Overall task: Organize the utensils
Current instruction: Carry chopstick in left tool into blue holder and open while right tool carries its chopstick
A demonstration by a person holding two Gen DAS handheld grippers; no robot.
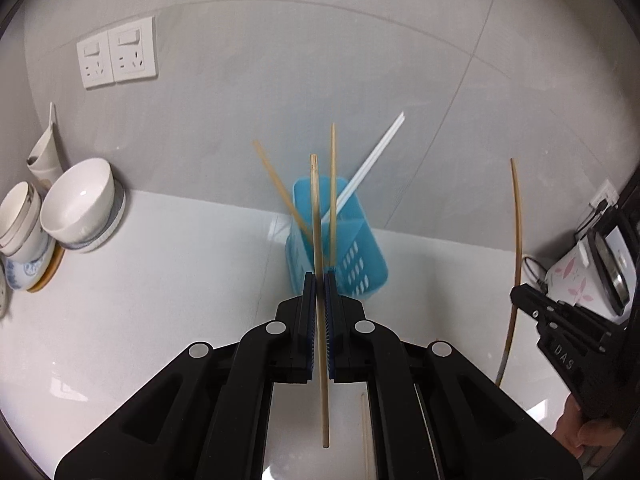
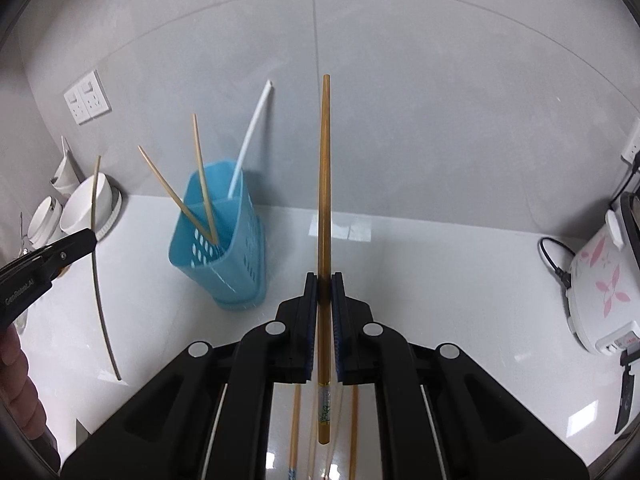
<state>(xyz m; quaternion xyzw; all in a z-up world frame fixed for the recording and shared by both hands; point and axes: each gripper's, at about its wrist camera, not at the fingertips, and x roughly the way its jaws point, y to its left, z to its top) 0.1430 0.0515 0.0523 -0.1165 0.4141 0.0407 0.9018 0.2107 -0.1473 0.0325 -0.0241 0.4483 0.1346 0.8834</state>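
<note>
Countertop [image 1: 140, 300], white and glossy, is running back to a grey tiled wall [image 1: 280, 80], bowls [image 1: 76, 204] stacked at its left. Left gripper [image 1: 319, 280] is clamping a pale chopstick [image 1: 318, 240] upright, just before the blue holder [image 1: 340, 240]. Right gripper [image 2: 325, 280] is pinching a darker chopstick [image 2: 324, 180], holder off to its left.

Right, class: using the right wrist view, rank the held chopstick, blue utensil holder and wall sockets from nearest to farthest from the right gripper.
1. held chopstick, between the right gripper's fingers.
2. blue utensil holder, ahead to the left.
3. wall sockets, far left on the wall.
</note>
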